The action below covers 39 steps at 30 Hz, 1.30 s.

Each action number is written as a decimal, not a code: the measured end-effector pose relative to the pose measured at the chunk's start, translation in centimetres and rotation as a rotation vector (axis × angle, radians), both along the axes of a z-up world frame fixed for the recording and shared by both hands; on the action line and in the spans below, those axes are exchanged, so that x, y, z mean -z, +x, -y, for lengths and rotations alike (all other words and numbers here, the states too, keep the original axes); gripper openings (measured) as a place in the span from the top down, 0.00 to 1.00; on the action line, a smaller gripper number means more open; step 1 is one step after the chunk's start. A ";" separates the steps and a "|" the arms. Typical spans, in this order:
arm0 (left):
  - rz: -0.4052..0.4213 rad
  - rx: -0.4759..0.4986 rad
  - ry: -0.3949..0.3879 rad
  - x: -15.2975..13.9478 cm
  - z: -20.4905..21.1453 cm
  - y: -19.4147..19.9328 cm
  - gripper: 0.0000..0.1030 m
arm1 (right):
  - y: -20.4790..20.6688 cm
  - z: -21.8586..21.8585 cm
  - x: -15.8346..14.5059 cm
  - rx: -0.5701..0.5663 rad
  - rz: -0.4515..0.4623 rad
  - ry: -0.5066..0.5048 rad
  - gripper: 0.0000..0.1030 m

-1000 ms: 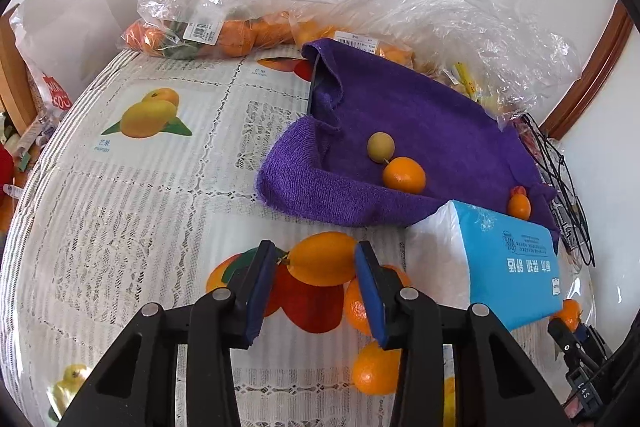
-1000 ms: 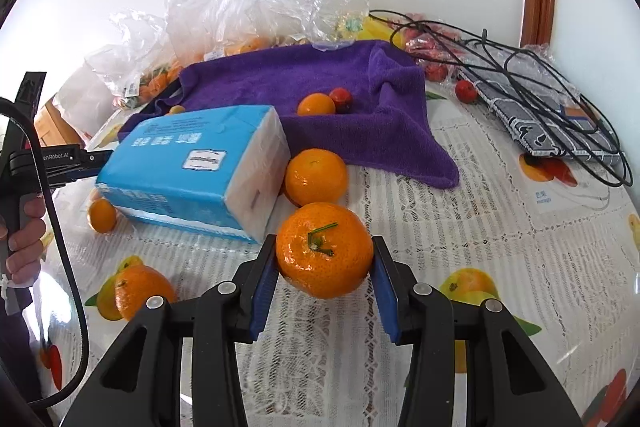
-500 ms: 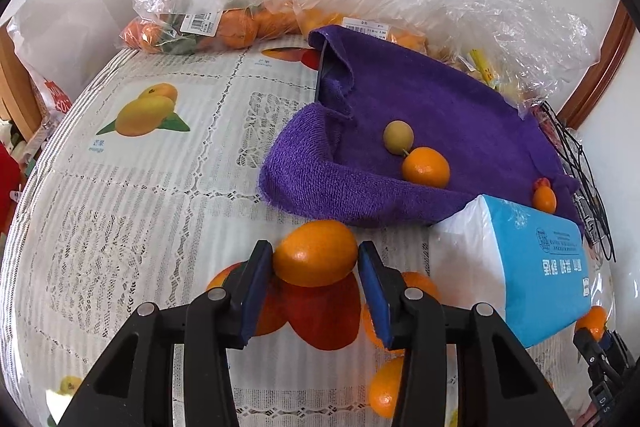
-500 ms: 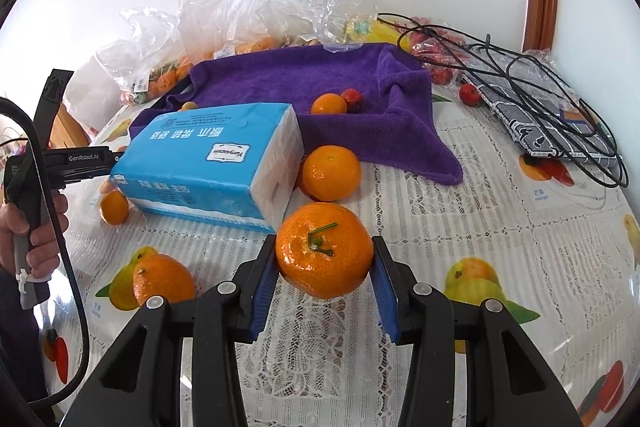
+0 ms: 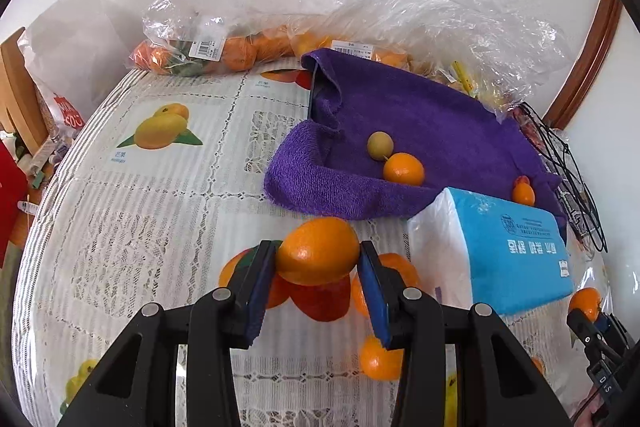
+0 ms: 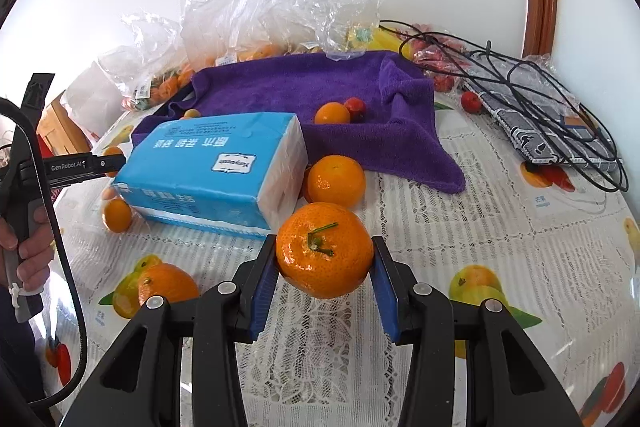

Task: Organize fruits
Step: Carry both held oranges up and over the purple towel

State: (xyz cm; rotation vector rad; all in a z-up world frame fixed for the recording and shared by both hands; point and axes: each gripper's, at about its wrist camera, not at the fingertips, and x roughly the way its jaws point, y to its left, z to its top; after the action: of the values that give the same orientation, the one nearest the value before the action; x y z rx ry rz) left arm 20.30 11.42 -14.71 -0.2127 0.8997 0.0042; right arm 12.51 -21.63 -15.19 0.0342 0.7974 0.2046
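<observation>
Both my grippers, left point(image 5: 318, 263) and right point(image 6: 324, 259), clamp oranges | carry to towel point(image 5: 432, 123) upper right | release low, no rolling.

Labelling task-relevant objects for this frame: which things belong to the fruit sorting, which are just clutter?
Job:
- smooth orange, clamped in left gripper
- stemmed mandarin, clamped in right gripper
- loose oranges on the lace tablecloth
- purple towel holding small fruits
- clear bags of fruit

Clutter:
- blue tissue pack
- black cables
</observation>
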 end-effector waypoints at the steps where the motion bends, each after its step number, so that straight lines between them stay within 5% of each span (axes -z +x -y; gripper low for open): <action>1: 0.001 0.001 -0.004 -0.2 0.0 -0.5 0.61 | -0.3 0.0 -0.3 0.001 0.004 0.000 0.57; 17: 0.034 0.055 -0.041 -1.8 2.7 -6.6 0.61 | -2.3 -0.9 -2.9 0.019 0.047 0.001 0.57; 39: 0.111 0.138 -0.055 -5.5 6.4 -5.7 0.61 | 1.9 -1.2 -6.9 0.051 0.111 0.024 0.57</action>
State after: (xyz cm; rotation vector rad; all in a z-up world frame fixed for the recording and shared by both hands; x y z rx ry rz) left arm 14.61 5.05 -9.17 -0.2001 0.8024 -0.1593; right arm 14.46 -20.39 -8.32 0.0650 0.6825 0.1664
